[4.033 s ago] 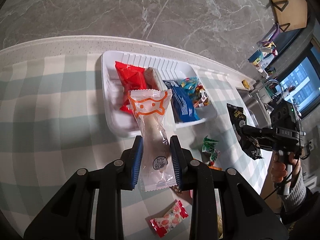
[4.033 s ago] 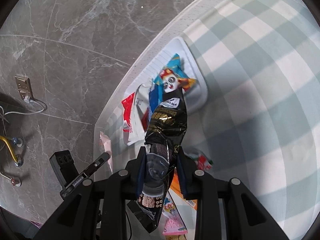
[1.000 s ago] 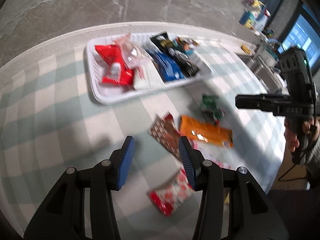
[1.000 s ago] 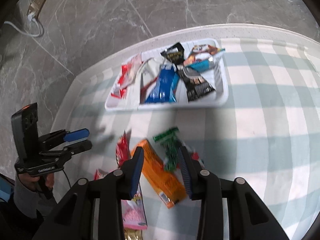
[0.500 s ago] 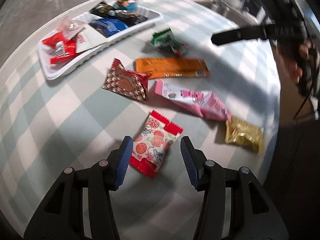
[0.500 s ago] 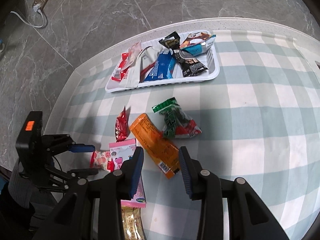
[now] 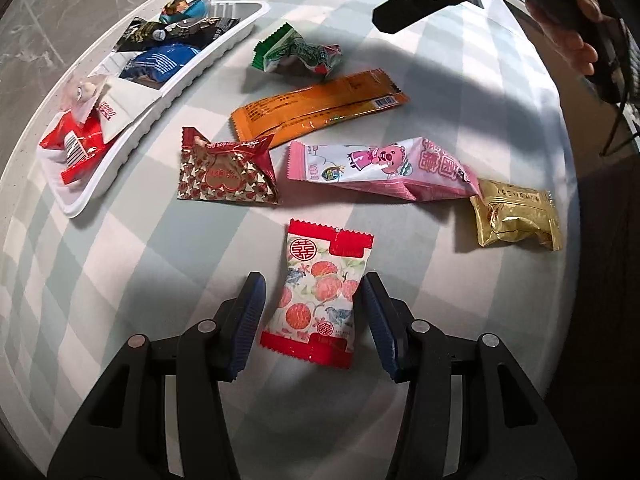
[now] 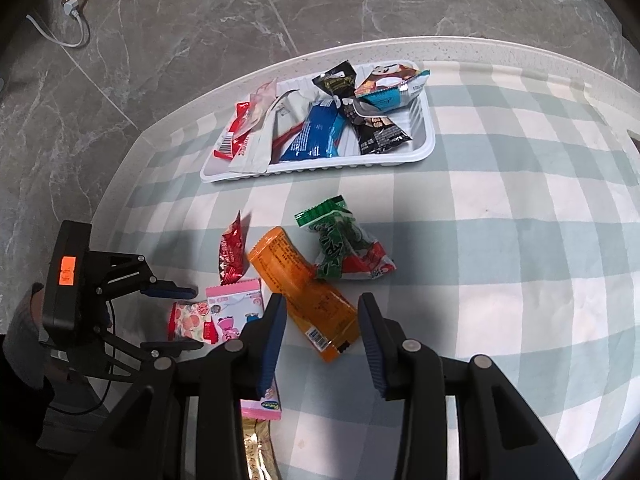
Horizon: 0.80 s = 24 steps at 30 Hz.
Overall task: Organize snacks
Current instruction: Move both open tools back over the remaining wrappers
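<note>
Packet handling is my concern here: the red-and-white sweet packet (image 7: 320, 296) lies flat on the checked table (image 7: 120, 240) at lower centre of my left view, between the spread fingers (image 7: 250, 320) of the left gripper (image 7: 310, 316), neither pad touching it. I judge it light, soft and crinkly, its film slick, with a puffed middle and thin crimped ends; I would close across the puffed middle from both long sides, since the flat ends would likely slide out. In my right view the right gripper (image 8: 320, 332) hangs with its fingers spread and nothing held, the near end of the orange bar wrapper (image 8: 308, 296) between the fingers, not pinched; its jaws have just been opening a little. That bar looks stiffer and longer, so I would take it nearer the middle to keep it from drooping. The white tray (image 8: 320, 166), already holding several packets, sits in the upper middle of the right view.
</note>
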### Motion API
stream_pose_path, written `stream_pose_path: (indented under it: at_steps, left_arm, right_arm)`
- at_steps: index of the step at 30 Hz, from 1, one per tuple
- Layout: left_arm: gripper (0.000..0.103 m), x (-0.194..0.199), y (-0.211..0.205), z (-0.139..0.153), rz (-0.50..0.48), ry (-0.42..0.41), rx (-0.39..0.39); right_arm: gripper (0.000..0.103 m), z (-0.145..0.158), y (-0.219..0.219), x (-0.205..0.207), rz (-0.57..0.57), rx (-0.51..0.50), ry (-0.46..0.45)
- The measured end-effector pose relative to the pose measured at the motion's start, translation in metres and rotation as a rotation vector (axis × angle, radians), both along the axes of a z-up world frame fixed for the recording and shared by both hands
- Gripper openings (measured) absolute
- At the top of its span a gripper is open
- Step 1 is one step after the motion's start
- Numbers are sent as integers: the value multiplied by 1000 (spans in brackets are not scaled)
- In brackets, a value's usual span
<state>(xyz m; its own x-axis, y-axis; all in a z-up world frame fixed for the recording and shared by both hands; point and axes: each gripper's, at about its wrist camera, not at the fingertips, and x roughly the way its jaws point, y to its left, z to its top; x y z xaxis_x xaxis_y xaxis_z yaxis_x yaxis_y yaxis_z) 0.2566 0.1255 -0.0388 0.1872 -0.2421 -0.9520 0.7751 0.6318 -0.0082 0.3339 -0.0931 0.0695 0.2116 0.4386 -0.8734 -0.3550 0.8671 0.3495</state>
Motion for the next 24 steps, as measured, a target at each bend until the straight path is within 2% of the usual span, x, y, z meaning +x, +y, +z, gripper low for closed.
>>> stream_pose_path:
  at_steps: [14,24]
  left_arm:
    - [47,3,0,0,-2,1,-43]
    - [47,-1,4,1,14,0,-61]
  right_arm:
    - [45,-26,24,31,111,-142,-40]
    - [48,-37,40,43,181,-171,-37]
